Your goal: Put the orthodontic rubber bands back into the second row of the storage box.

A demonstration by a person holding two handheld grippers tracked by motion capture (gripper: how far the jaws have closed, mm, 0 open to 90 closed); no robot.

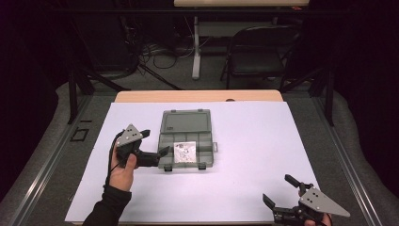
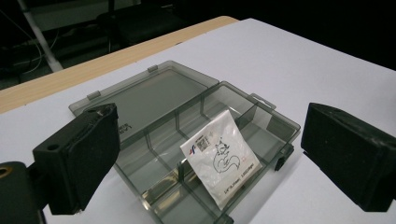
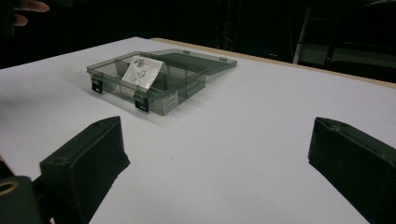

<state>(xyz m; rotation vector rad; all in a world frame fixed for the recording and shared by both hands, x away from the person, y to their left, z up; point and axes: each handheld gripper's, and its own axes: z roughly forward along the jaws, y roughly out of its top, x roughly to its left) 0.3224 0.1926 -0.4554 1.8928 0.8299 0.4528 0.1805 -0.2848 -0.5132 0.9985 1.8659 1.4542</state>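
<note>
High view: your left gripper [image 1: 153, 142], jaws spread and empty, sits at the box's [image 1: 187, 140] 9 o'clock. Left gripper view: the sachet [image 2: 220, 157] leans across dividers; a careless nudge could tip it out. Right gripper view: right gripper [image 3: 215, 172] wide apart, idle.

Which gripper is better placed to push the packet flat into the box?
Left. The left gripper sits right beside the open box, jaws open and aimed at the packet, which leans across a divider. The right gripper is at the table's near edge, far from the box.
</note>
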